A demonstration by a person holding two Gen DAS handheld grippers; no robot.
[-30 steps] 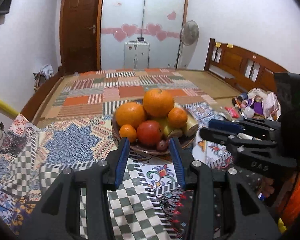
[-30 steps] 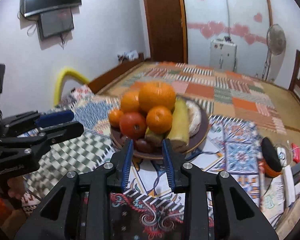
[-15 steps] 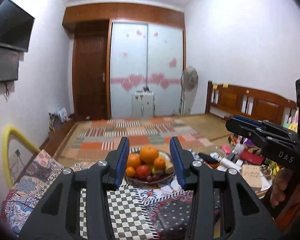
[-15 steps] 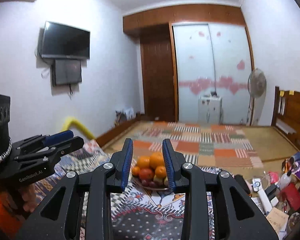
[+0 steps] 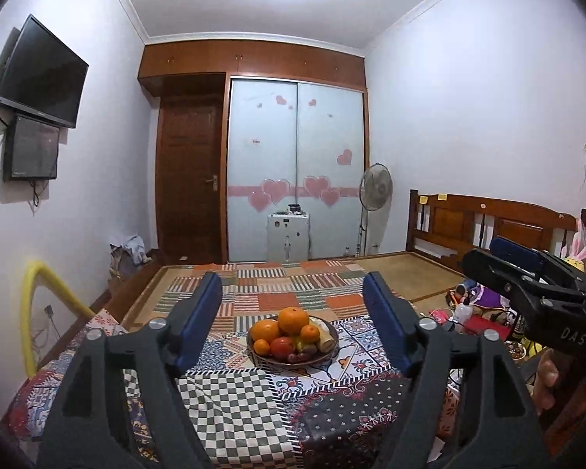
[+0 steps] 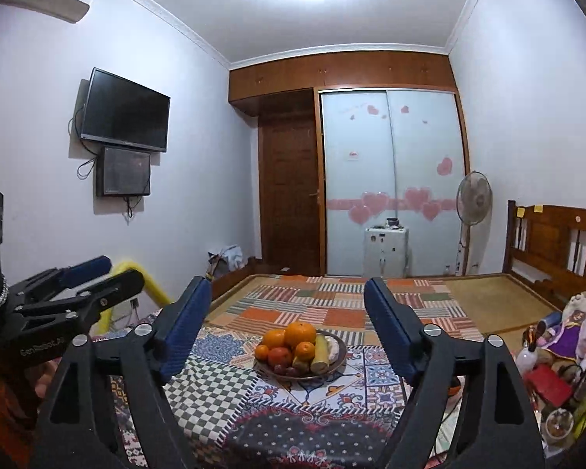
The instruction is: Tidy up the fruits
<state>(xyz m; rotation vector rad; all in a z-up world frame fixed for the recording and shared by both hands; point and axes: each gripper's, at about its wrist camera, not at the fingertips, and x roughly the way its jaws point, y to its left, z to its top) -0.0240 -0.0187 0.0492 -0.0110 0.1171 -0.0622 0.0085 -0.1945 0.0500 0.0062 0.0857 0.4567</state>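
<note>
We hold the left tool [image 5: 293, 312] and the right tool [image 6: 287, 314] spread wide and empty, both well back from the fruit bowl [image 5: 292, 357], which sits on the patterned cloth of the bench [image 5: 230, 402]. We count four oranges: one large one on top [image 5: 293, 319], a second large one beside it [image 5: 265, 330] and two small ones [image 5: 309, 333], [image 5: 261, 346]. There is one red tomato-like fruit [image 5: 282, 346] and one pale long fruit [image 6: 321, 349] leaning at the rim; the small dark fruits at the front are too small to count. We judge the oranges firm but round and apt to roll, so we would pinch the top one across its middle; the red fruit looks softer and wants a gentle squeeze
</note>
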